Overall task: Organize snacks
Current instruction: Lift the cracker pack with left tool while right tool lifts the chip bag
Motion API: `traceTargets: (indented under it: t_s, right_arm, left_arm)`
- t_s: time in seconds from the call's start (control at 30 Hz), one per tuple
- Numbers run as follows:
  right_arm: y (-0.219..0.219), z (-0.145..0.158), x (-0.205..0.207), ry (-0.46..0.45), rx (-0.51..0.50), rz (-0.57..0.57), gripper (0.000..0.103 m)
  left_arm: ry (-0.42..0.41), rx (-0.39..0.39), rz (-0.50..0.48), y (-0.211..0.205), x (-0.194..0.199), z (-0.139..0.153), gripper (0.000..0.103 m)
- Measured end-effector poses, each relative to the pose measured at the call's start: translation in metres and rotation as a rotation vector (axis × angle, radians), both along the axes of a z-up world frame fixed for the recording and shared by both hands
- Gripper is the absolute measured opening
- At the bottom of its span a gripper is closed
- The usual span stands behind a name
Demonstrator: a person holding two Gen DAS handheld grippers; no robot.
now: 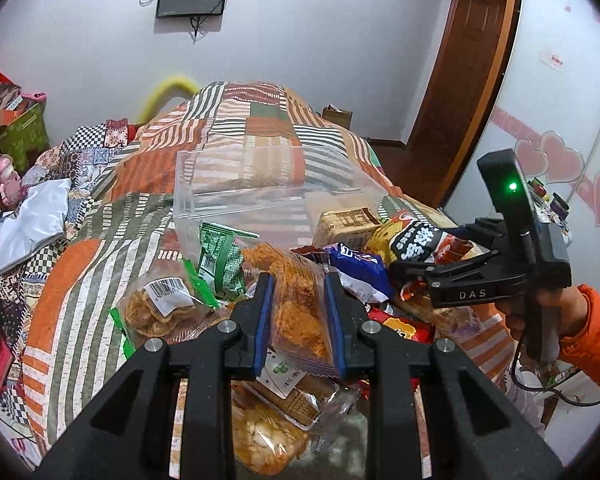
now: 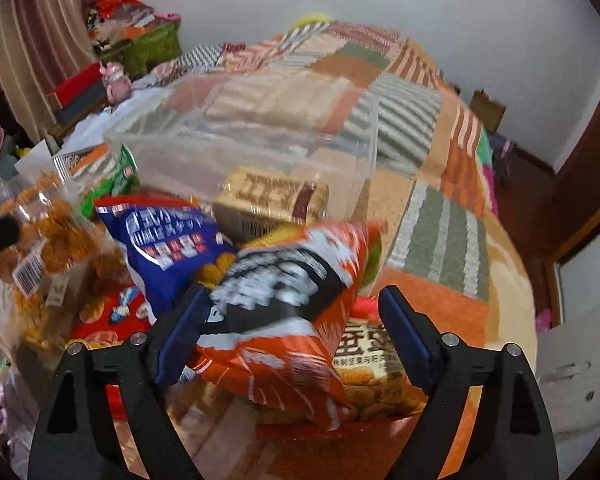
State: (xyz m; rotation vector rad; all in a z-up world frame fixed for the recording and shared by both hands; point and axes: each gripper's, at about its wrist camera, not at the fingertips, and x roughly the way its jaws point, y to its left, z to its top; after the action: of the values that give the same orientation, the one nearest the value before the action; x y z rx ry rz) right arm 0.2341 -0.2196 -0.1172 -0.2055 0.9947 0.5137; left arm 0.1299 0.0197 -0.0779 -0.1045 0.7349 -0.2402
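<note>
L tongs (image 1: 299, 312) were clamped on clear bag of orange crisps (image 1: 300, 300), clear bin (image 1: 276, 184) just beyond; R tongs (image 2: 296, 332) stood wide, orange-black packet (image 2: 284, 312) loose betw. pads — best centre packet, then close before lifting to bin.

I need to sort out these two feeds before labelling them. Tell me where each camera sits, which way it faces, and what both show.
Left wrist: sits on the left gripper, facing down over the snack pile toward the clear plastic bin; its fingers clamp a clear bag of orange crisps; the right gripper and an orange sleeve show.
Right wrist: sits on the right gripper, jaws open around an orange-and-black snack bag.
Shared: bin, blue snack bag, patchwork quilt.
</note>
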Motion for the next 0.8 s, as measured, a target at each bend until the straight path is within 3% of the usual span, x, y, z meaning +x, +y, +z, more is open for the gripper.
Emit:
traceTargets:
  t_s: [0.07,0.17,0.3,0.4,0.6,0.8]
  right_arm:
    - [-0.003,-0.003,0.005,0.043,0.039,-0.008,0.084]
    - [-0.004,-0.006,0.005,0.064,0.089,-0.005,0.067]
    - [-0.002,-0.002,-0.007,0.001,0.099,-0.01,0.061]
    - [-0.003,0.001,-0.014,-0.041,0.103,0.001,0.056]
    - [-0.01,0.013,-0.026,-0.113,0.134,-0.002,0.054]
    - [-0.014,0.026,-0.03,-0.155,0.163,0.008,0.054]
  left_arm:
    - [0.001,-0.007,0.003,0.001,0.0,-0.001,0.025]
    - [0.004,-0.011,0.007,0.002,0.001,-0.002,0.025]
    - [0.006,-0.003,0.014,0.003,0.001,-0.002,0.025]
    - [0.005,0.003,0.02,0.003,0.002,-0.001,0.017]
    - [0.002,0.004,0.02,0.001,0.006,0.0,0.015]
    - [0.089,0.012,0.008,-0.001,0.016,-0.017,0.015]
